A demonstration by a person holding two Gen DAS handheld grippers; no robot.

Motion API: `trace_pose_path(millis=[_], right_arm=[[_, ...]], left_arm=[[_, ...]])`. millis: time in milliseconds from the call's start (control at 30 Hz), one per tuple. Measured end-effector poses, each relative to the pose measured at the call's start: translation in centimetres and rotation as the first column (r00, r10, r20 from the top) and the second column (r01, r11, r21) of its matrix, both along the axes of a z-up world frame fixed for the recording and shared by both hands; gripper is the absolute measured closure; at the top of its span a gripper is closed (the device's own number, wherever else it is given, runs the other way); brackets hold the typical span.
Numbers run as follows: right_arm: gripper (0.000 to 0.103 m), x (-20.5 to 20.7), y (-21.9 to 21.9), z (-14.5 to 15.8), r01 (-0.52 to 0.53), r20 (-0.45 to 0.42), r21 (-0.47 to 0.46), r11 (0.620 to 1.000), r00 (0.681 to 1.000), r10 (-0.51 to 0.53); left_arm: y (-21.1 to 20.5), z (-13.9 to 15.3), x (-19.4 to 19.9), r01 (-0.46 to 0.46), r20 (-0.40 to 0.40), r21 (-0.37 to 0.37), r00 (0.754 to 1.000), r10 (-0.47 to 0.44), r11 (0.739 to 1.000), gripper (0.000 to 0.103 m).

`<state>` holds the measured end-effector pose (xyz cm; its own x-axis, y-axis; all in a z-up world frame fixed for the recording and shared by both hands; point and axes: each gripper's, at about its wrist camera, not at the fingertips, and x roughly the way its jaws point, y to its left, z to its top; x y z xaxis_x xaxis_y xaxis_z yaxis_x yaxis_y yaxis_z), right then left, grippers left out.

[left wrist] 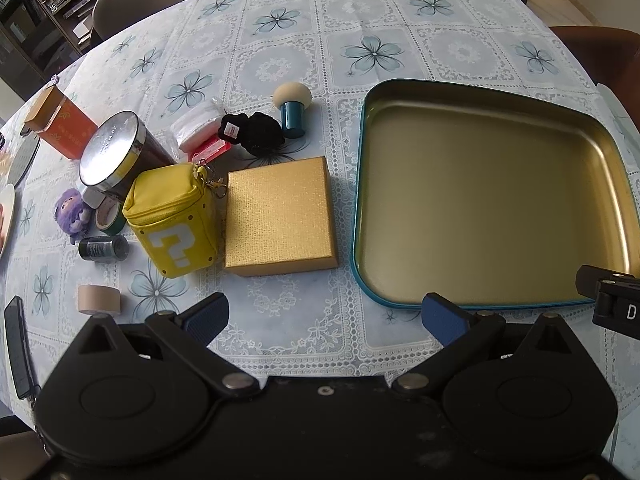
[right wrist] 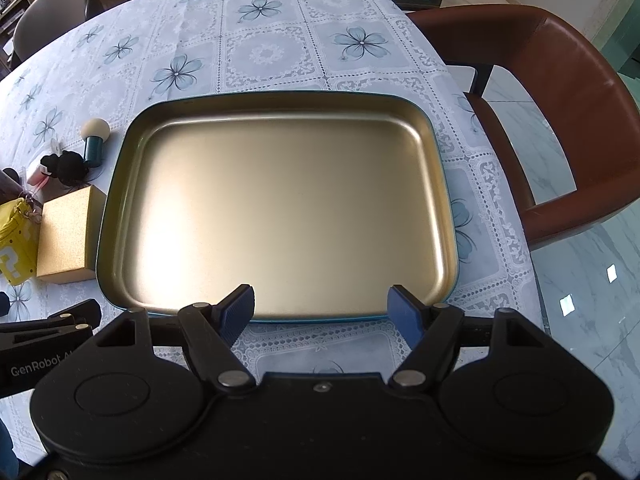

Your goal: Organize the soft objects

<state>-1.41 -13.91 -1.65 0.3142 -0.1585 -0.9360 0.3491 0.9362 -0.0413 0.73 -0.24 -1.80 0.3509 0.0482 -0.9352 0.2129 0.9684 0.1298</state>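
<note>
My left gripper [left wrist: 326, 318] is released, fingers spread wide with nothing between them, hovering over bare tablecloth [left wrist: 280, 40] at the near edge. My right gripper [right wrist: 323, 308] is likewise spread and empty, its blue pads [right wrist: 238, 312] sitting just over the near rim of the tin tray [right wrist: 444, 184]. Tray is teal outside, gold inside, nothing in it; from the left wrist it fills the 2 to 3 o'clock side. Soft stuff is all off to the left, outside the tray: yellow question-mark pouch [left wrist: 172, 220] at 10 o'clock, touching the gold box [left wrist: 280, 216] on its right. Black scrunchie [left wrist: 256, 132] sits at 11 o'clock behind the box, just beside the mushroom-shaped puff [left wrist: 290, 108] with its teal handle. Purple plush [left wrist: 72, 214] at 9 o'clock, next to a tape roll [left wrist: 108, 216] and a small dark jar [left wrist: 102, 248] lying on its side. Beige tape roll [left wrist: 98, 300] nearer me at 8 o'clock. Behind the pouch there's a round tin with silver lid [left wrist: 110, 152], an orange box [left wrist: 60, 124], and a pink-and-white packet [left wrist: 200, 136], contents unclear, possibly cotton pads. Brown chair [right wrist: 560, 100] at 2 o'clock in the right wrist view.
</note>
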Motion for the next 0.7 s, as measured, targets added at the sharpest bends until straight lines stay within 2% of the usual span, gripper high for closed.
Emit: trace_pose_path(millis=[700], right_arm=[[0.034,0.28,0.2,-0.17,-0.006,-0.008,0.0,1.0,1.0,0.006]], left_arm=[[0.21,-0.21,0.17,-0.005,-0.005,0.001,1.0,0.005,1.0,0.0]])
